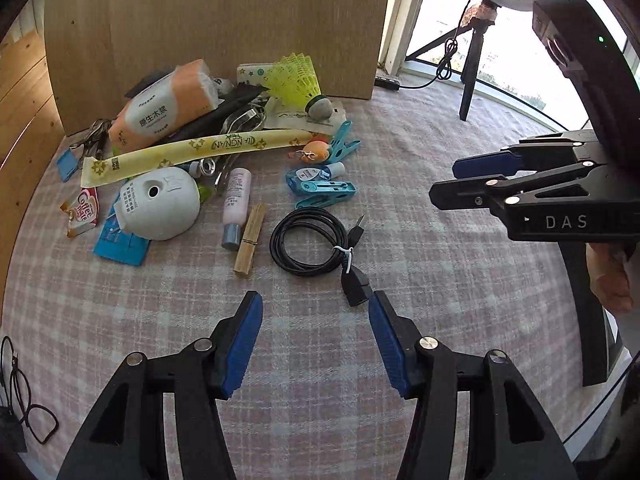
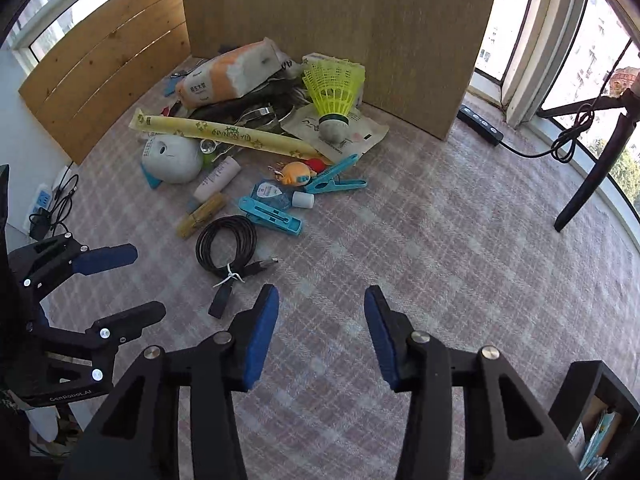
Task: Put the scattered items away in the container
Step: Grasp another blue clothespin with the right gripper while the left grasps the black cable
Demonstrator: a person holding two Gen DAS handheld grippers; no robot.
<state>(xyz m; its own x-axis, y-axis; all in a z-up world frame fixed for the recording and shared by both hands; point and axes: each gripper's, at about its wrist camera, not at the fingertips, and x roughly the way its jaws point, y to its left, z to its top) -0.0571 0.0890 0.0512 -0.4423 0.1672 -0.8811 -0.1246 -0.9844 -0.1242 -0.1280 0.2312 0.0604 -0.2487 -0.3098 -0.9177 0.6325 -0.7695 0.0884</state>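
Note:
Scattered items lie in a heap on the checked cloth (image 1: 400, 240) in front of a wooden board. Among them are a coiled black cable (image 1: 310, 240), a bundle of wooden pegs (image 1: 250, 240), a pink bottle (image 1: 237, 204), blue clips (image 1: 326, 192), a yellow shuttlecock (image 1: 300, 80) and a tissue pack (image 1: 164, 104). My left gripper (image 1: 316, 304) hovers open just short of the cable's plug, nothing between its fingers. My right gripper (image 2: 321, 296) is open over bare cloth to the right of the cable (image 2: 226, 244). A black box (image 2: 592, 412) holding packets shows at the lower right.
The wooden board (image 1: 220, 20) stands upright behind the heap. A tripod leg (image 2: 588, 176) and a power strip (image 2: 480, 124) with its cord sit at the right by the window. Wooden slats (image 2: 104, 68) close off the left. More cables lie off the cloth's left edge.

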